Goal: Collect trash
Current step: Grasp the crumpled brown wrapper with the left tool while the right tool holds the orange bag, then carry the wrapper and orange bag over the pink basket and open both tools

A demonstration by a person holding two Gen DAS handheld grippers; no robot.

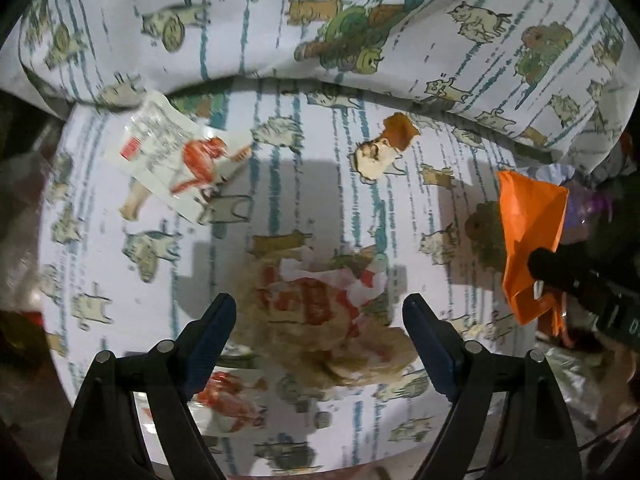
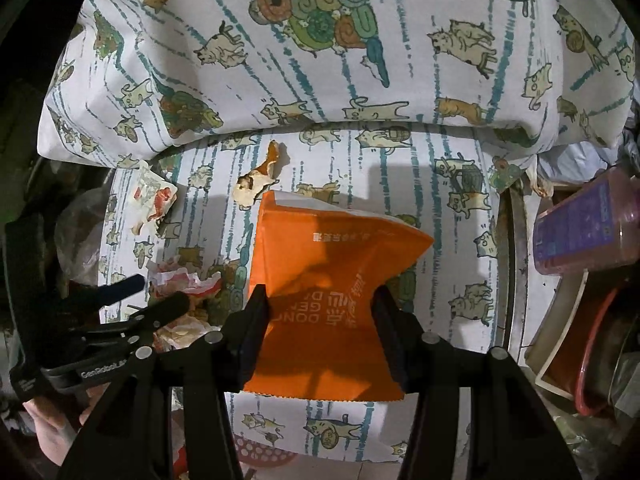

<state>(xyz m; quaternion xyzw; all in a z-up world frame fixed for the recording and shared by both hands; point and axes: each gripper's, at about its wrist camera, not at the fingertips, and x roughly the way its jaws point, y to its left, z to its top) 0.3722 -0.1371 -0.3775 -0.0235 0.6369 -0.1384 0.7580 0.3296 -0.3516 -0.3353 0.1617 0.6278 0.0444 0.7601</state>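
My left gripper (image 1: 320,314) is open and hovers just above a crumpled tan and red wrapper (image 1: 320,320) on the cat-print bedsheet (image 1: 160,264); nothing is between its jaws. It also shows in the right wrist view (image 2: 160,292). My right gripper (image 2: 320,300) is shut on an orange paper bag (image 2: 332,280), which also shows in the left wrist view (image 1: 528,240). A white and red packet (image 1: 180,156) lies at the back left. A piece of orange peel (image 1: 384,148) lies near the pillow; it also shows in the right wrist view (image 2: 260,180).
A cat-print pillow (image 2: 300,60) lies across the back. A purple plastic cup (image 2: 588,232) and a red bowl (image 2: 592,360) stand in clutter at the right. A clear wrapper with red print (image 1: 228,400) lies under the left finger.
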